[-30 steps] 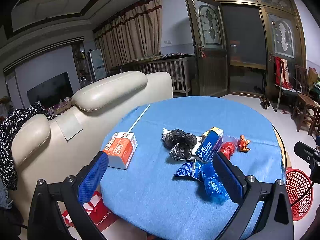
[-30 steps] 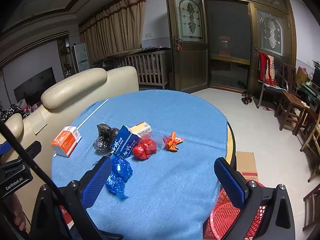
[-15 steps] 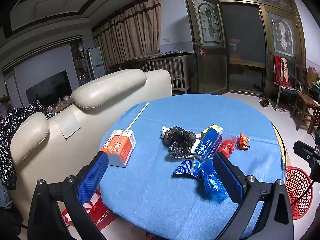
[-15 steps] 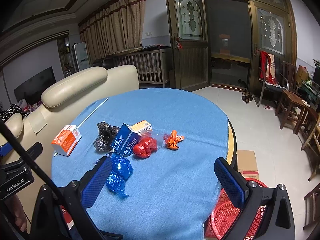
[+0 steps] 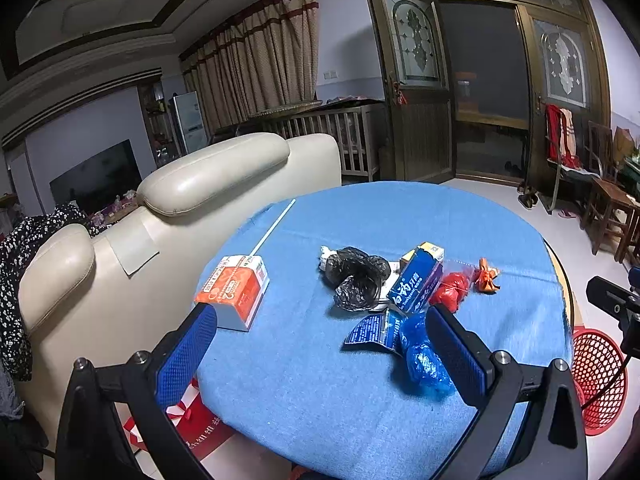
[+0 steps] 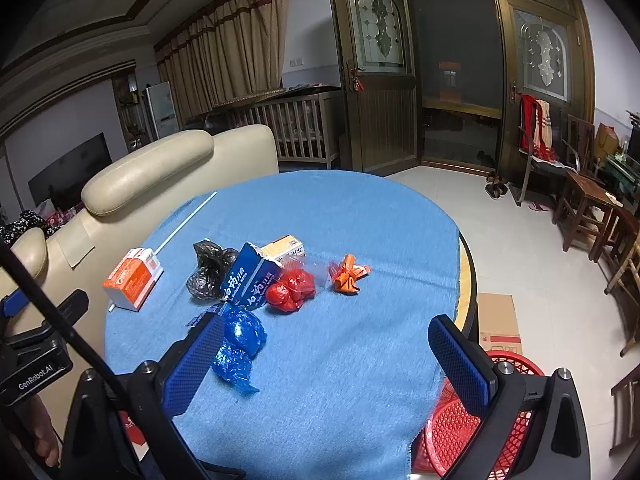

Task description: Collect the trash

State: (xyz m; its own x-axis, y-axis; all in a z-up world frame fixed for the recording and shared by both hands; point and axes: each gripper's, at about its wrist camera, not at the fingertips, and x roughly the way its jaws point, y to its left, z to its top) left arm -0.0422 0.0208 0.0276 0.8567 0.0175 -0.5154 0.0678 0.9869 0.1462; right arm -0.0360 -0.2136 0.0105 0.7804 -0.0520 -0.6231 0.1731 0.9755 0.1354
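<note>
- Two grippers, both spread wide, nothing held; collection not started by the look of it.
- Left wrist view: left gripper (image 5: 320,344) hovers at the near table edge. Crumpled blue bag (image 5: 424,354) sits just inside its right finger, blue foil wrapper (image 5: 374,330) ahead between the fingers, black bag (image 5: 356,278) and blue carton (image 5: 418,284) further ahead, orange-white box (image 5: 236,290) ahead-left. Red basket (image 5: 598,380) off right, below table level.
- Right wrist view: right gripper (image 6: 326,354) is also above the near edge. Blue bag touches or overlaps its left finger; red bag (image 6: 290,290) and orange wrapper (image 6: 347,275) ahead, well clear. Basket under its right finger.
- Next, my guess: drop onto the blue bag, close, carry it to the basket. Thin plastic, so pinch the bulk.
</note>
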